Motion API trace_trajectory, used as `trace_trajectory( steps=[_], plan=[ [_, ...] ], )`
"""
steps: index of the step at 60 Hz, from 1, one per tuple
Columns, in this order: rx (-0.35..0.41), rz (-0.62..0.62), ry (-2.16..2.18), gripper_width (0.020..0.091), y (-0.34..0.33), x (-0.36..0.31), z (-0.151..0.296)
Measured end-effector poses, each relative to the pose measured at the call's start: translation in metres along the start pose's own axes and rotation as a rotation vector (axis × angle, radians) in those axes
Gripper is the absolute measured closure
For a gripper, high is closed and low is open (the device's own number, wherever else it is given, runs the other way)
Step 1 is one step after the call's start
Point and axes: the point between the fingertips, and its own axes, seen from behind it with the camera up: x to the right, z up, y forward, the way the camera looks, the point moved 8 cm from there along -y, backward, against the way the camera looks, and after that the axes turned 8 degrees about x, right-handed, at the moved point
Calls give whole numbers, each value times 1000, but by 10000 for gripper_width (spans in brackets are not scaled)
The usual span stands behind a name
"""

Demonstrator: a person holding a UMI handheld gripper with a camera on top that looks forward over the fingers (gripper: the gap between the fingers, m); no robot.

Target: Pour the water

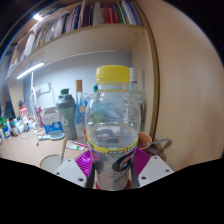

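Claw (113, 163) closed on clear bottle (112, 125) with yellow cap (113, 74), both pink pads (86, 160) pressed against its sides, bottle upright at 12 o'clock, other bottles (66, 112) on desk (25, 150) at 10 o'clock, bookshelf (75, 40) above.

A study or office corner: a shelf (75, 22) packed with books runs above a cluttered tabletop (25, 148) lit by a strip lamp (30, 70), bottles (66, 112) crowded along it

Warm indoor light, bright tube lamp (30, 70), fisheye-curved edges.
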Motion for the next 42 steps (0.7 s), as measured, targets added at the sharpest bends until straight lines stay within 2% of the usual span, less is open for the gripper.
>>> trace_trajectory(
  steps=[7,15,22,29,31,36,38,42],
  plan=[
    [-34,24,-6,554,5,0,-30],
    [16,41,-73,562,5,-4,-30],
    [12,45,-55,559,6,-2,-30],
    [-10,11,-68,512,3,-2,-30],
    [-35,-4,-76,482,1,1,-31],
    [-68,-36,-72,306,-9,5,-27],
    [-70,-44,-57,259,-15,6,-25],
    [-101,-60,-25,257,-30,7,-23]
  ],
)
